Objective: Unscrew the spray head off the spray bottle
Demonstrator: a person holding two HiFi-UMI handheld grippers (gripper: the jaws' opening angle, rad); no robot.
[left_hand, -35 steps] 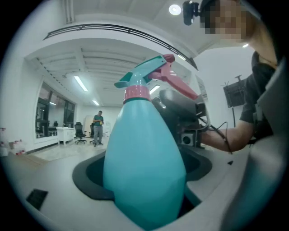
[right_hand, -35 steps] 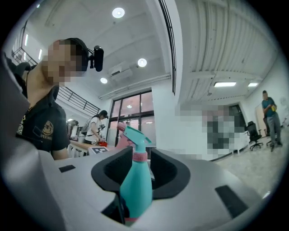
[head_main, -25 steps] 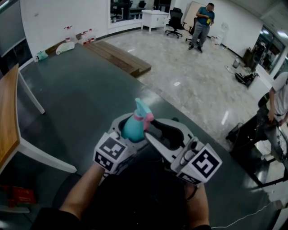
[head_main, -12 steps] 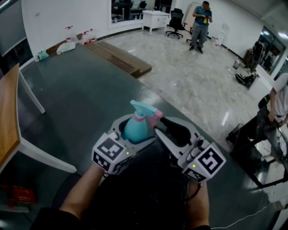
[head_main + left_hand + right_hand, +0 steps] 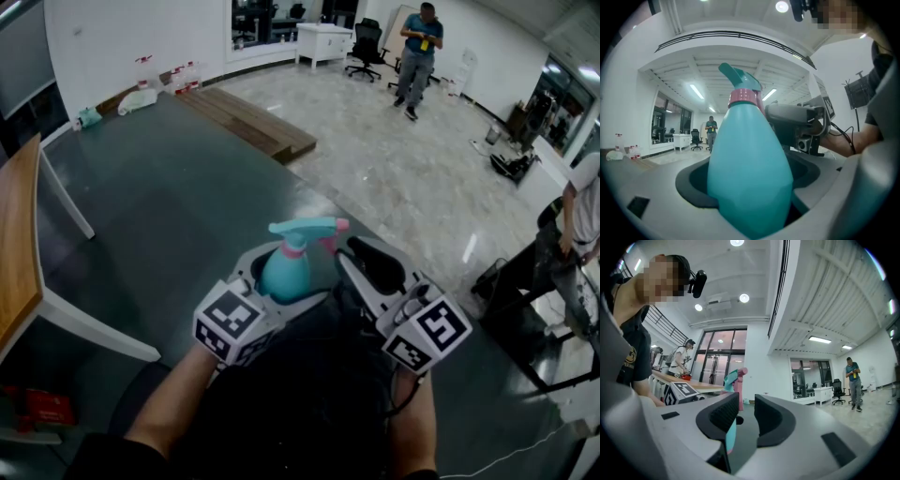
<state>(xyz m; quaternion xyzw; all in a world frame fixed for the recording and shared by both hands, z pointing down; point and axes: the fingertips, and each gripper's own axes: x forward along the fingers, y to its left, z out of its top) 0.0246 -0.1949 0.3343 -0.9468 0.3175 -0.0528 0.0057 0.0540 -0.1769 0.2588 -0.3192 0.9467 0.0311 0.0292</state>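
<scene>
Now over table (image 5: pixel 169 216) (glossy floor (image 5: pixel 403 159) beyond) left hand-held gripper (image 5: pixel 281 286) grips bottle (image 5: pixel 750 173); right (image 5: pixel 367 272) narrowing, empty.

Clamps left gripper (image 5: pixel 281 279) on bottle (image 5: pixel 750 173), pointed about level. Holds right gripper (image 5: pixel 367 264) just right of bottle, jaws slightly apart after just closing, nothing between. Extends bare forearms (image 5: pixel 173 398) side by side behind bottle.

Spray bottle (image 5: pixel 284 274) in left claw (image 5: pixel 279 267); right claw (image 5: pixel 364 269) just right; table (image 5: pixel 169 206) beneath
</scene>
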